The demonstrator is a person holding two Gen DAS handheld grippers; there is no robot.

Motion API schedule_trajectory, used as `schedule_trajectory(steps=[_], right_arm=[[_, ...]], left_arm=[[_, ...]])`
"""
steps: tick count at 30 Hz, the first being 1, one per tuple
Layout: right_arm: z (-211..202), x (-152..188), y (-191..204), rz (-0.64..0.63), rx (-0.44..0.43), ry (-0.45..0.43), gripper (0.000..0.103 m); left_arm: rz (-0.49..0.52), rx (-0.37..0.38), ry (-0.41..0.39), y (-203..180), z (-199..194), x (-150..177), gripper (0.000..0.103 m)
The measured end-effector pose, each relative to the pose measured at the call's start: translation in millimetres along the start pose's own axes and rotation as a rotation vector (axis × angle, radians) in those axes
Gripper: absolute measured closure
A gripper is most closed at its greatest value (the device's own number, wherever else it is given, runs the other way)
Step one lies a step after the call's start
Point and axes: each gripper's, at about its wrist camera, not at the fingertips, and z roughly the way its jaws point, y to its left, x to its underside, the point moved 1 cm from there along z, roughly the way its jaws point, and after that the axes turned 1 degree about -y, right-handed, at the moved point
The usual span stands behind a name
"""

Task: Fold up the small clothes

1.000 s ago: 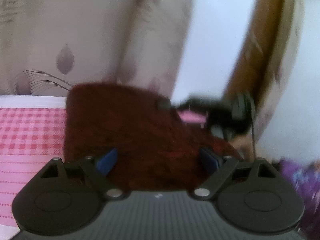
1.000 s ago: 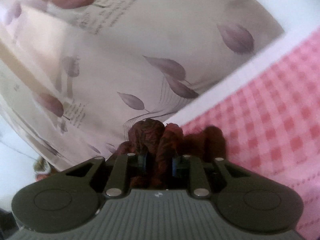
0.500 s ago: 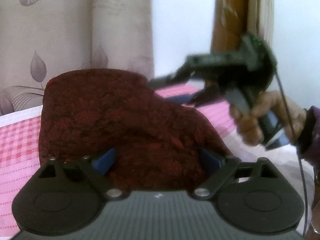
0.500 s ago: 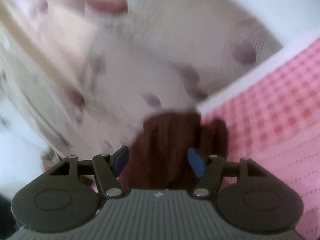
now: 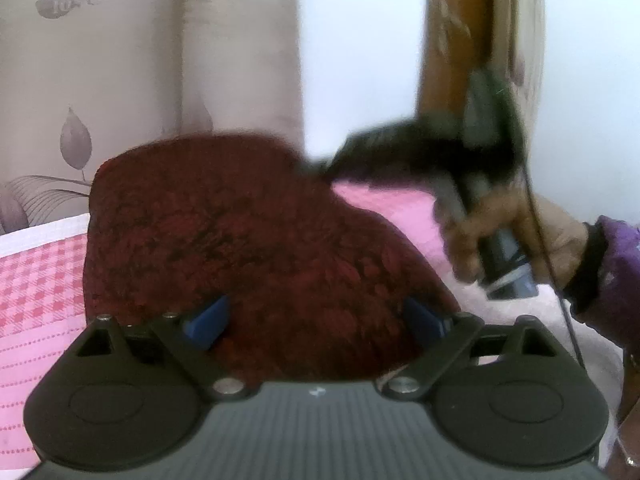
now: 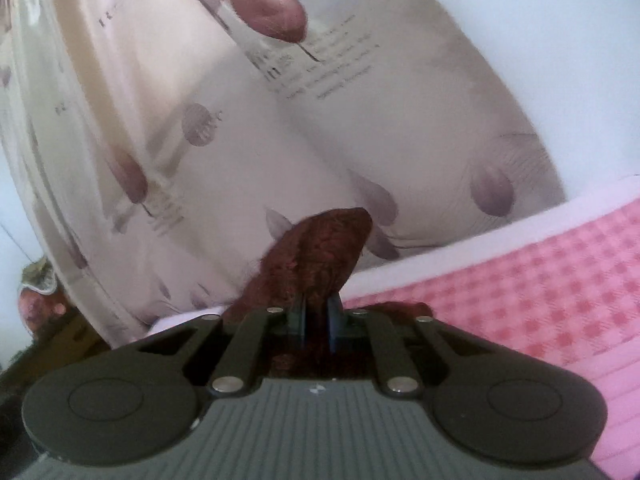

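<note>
My right gripper [image 6: 316, 322] pinches the dark red garment [image 5: 240, 248] at center frame; my left gripper [image 5: 316, 320] gapes around its near edge. I should clamp left, then lift evenly.

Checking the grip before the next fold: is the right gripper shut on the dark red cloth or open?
Shut: the right gripper has its blue pads pressed close together, with a fold of the dark red cloth pinched between them.

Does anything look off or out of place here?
Nothing stands out. The dark red garment lies on the pink checked cloth; the right gripper pinches one edge, and the left gripper is open over it.
</note>
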Motion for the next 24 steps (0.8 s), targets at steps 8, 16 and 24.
schedule_trajectory(steps=[8, 16, 24], right_arm=[[10.1, 16.1, -34.3, 0.201, -0.032, 0.018, 0.08], [-52.7, 24.8, 24.5, 0.044, -0.035, 0.067, 0.03], [-63.7, 45.3, 37.5, -0.063, 0.028, 0.077, 0.085]], left_arm=[[-0.006, 0.007, 0.012, 0.0, 2.8, 1.0, 0.001], [-0.012, 0.003, -0.007, -1.0, 3.0, 6.1, 0.0], [-0.099, 0.001, -0.118, 8.5, -33.1, 2.9, 0.0]])
